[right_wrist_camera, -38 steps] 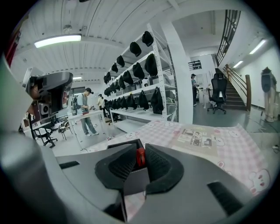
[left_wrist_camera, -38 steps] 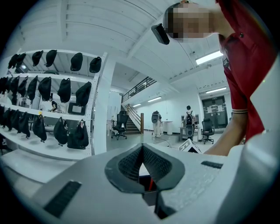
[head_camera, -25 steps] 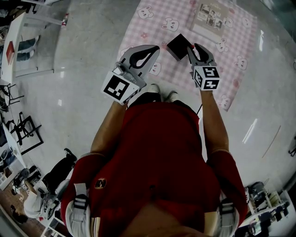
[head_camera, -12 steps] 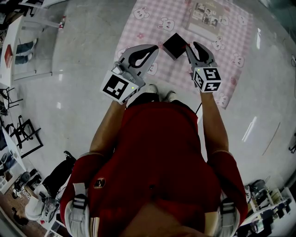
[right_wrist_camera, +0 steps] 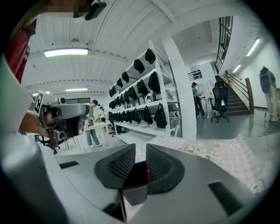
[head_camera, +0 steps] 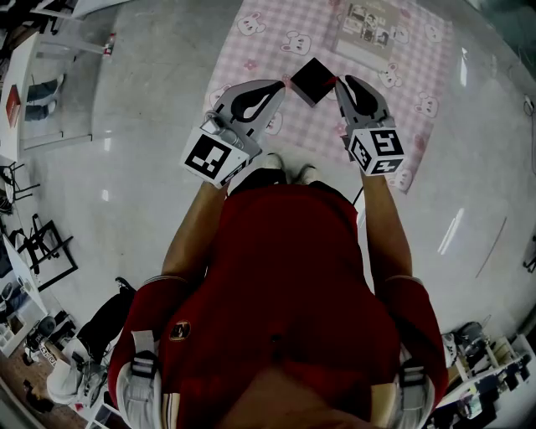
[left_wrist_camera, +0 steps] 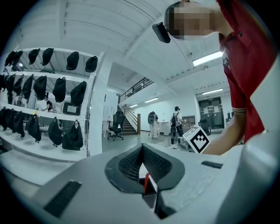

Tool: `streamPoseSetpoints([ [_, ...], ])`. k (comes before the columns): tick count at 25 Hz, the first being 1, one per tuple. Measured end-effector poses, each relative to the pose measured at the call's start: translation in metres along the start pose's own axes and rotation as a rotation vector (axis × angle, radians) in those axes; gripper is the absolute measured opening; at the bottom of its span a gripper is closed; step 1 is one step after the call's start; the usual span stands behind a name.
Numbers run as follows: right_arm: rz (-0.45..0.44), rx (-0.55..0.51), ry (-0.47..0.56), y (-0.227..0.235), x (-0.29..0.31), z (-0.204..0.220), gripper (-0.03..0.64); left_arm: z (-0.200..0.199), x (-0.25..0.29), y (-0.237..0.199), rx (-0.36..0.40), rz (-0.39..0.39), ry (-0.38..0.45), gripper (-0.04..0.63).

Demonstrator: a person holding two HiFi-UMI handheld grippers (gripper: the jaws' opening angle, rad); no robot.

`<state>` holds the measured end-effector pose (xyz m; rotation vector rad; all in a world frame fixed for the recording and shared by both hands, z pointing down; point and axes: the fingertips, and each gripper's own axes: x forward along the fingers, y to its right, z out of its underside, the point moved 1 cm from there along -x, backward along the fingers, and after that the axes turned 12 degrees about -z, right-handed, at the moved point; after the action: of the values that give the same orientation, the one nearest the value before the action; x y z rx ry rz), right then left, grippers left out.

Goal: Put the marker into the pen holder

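A black square pen holder (head_camera: pixel 313 80) stands on a pink checked mat (head_camera: pixel 394 100) on the floor. A thin red marker (head_camera: pixel 335 80) shows at the holder's right corner. In the right gripper view the marker (right_wrist_camera: pixel 148 176) lies against one jaw's inner face, over the holder's dark opening (right_wrist_camera: pixel 133 179). My right gripper (head_camera: pixel 339 82) (right_wrist_camera: pixel 141 151) is closing, with a gap still between its jaws wider than the marker. My left gripper (head_camera: pixel 280 86) (left_wrist_camera: pixel 142 146) hangs left of the holder, tips touching, empty. Under the closed tips, the left gripper view shows the marker (left_wrist_camera: pixel 146 183) upright.
A printed picture sheet (head_camera: pixel 368 25) lies on the mat's far side. The person's shoes (head_camera: pixel 285 172) stand at the mat's near edge on a glossy floor. White furniture (head_camera: pixel 33 75) is far left. Shelving with black bags (right_wrist_camera: pixel 144 92) and people stand in the background.
The right gripper has stayed at the holder's right corner while its marker cube has turned a little. The left gripper keeps its place. The whole scene has shifted slightly up in view.
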<state>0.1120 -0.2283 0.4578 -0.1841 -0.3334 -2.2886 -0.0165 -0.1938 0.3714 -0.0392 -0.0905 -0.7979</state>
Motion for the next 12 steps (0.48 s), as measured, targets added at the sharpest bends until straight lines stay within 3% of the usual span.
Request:
streamPoseSetpoints([
  [12,-0.029,-0.024,0.074,-0.030,-0.016,-0.031,0.021,-0.005,-0.003,0.008,-0.004,0.017,0.016,0.006],
])
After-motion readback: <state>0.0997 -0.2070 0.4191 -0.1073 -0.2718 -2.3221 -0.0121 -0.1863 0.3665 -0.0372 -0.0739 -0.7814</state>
